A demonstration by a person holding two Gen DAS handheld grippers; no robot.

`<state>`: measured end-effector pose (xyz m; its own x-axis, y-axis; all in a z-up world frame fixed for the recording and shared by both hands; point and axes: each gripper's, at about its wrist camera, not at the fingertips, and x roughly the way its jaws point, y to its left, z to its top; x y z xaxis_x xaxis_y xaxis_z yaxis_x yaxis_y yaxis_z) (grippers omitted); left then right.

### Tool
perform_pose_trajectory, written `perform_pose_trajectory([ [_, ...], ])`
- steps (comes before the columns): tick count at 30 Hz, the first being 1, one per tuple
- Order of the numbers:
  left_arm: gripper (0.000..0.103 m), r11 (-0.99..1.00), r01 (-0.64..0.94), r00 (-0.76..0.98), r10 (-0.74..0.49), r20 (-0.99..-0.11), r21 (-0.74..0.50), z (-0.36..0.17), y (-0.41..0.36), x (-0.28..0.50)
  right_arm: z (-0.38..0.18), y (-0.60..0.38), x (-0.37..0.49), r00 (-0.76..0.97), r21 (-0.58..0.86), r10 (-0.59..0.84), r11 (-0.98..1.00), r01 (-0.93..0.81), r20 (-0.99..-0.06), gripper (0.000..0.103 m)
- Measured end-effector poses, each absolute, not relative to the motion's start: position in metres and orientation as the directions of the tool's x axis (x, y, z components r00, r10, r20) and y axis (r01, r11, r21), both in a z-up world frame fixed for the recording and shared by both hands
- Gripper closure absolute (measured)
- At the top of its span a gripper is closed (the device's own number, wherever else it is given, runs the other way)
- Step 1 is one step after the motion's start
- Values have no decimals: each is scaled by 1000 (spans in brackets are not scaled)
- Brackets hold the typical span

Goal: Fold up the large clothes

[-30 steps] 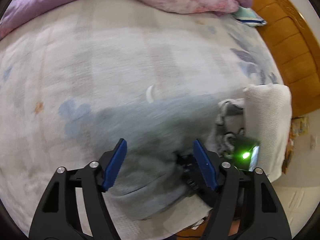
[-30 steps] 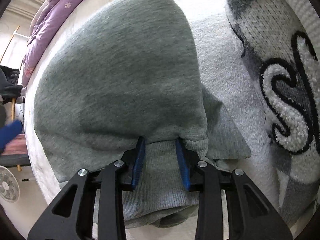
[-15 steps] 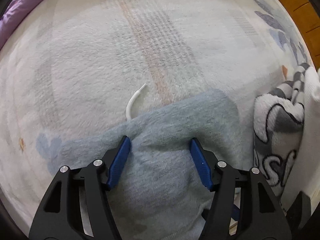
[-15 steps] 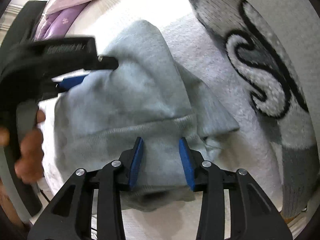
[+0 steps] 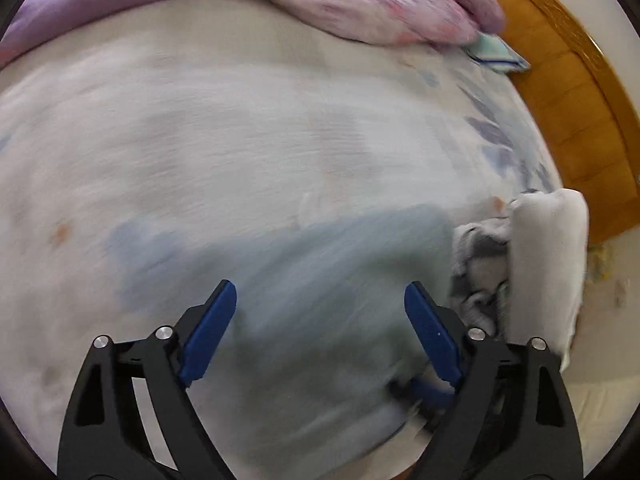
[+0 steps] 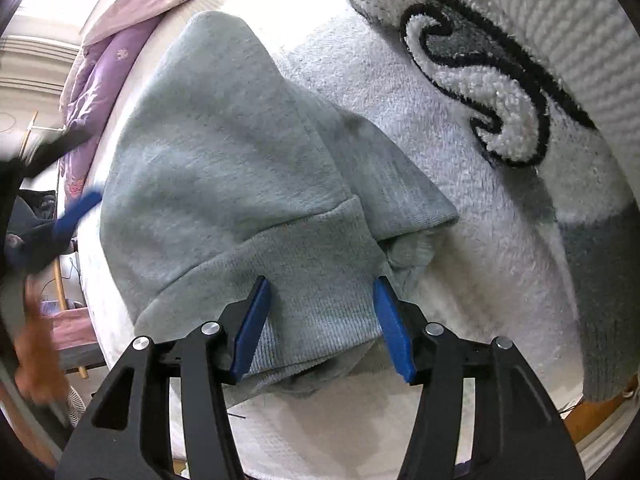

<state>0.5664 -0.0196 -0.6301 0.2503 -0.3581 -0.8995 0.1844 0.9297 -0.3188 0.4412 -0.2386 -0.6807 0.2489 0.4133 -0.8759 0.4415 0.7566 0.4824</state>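
Note:
A grey sweatshirt (image 6: 224,168) lies folded on the pale bed blanket (image 6: 460,248); it also shows blurred in the left wrist view (image 5: 320,280). My right gripper (image 6: 322,320) is open, its blue fingers either side of the sweatshirt's ribbed hem (image 6: 316,304), not clamping it. My left gripper (image 5: 320,332) is open wide and empty, above the sweatshirt. The left gripper also shows blurred at the left edge of the right wrist view (image 6: 76,212).
A folded white and grey knit sweater with black lettering (image 6: 500,80) lies to the right, also in the left wrist view (image 5: 544,264). A pink and purple quilt (image 5: 320,4) lies at the far side. The wooden bed frame (image 5: 568,92) runs along the right.
My right gripper has opened and let go of the ribbed hem. My left gripper has lifted and pulled back from the sweatshirt, opening wider.

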Motion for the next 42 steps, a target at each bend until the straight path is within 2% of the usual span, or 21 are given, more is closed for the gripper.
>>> perform_pose_trajectory([
  [4,16,958,39,172,-287,-942,-284,-665,36,515,-682,-241,443,246,484,416,746,458,-875,52],
  [7,17,927,-44,125,-365,-922,-373,-690,53,486,-681,-240,442,246,472,403,755,454,-882,51],
  [14,17,896,-49,116,-433,-894,-441,-713,32,467,-681,-235,431,287,480,386,729,488,-877,50],
  [17,17,850,-145,87,-500,-862,-507,-732,36,464,-679,-239,421,322,495,377,694,522,-868,46],
  [18,21,839,-144,87,-518,-851,-525,-732,34,465,-678,-239,418,334,503,376,679,536,-864,45],
  [19,41,830,-134,88,-534,-841,-541,-730,34,467,-677,-239,412,347,513,378,656,553,-858,43],
  [22,55,843,-92,73,-526,-847,-531,-720,29,471,-675,-244,393,378,535,379,569,624,-845,36],
  [24,60,807,-114,76,-575,-815,-580,-705,37,474,-676,-247,377,394,550,390,490,676,-832,30],
  [31,61,782,-100,72,-611,-789,-615,-675,28,490,-712,-253,329,523,640,512,69,766,-681,26],
  [32,61,777,-105,71,-617,-784,-621,-674,27,490,-717,-253,326,540,642,519,20,767,-662,21],
  [37,61,757,-122,73,-638,-766,-642,-669,26,492,-740,-246,311,625,648,538,-179,740,-566,16],
  [42,61,732,-166,66,-661,-748,-661,-673,30,494,-760,-236,311,708,686,523,-284,670,-475,14],
])
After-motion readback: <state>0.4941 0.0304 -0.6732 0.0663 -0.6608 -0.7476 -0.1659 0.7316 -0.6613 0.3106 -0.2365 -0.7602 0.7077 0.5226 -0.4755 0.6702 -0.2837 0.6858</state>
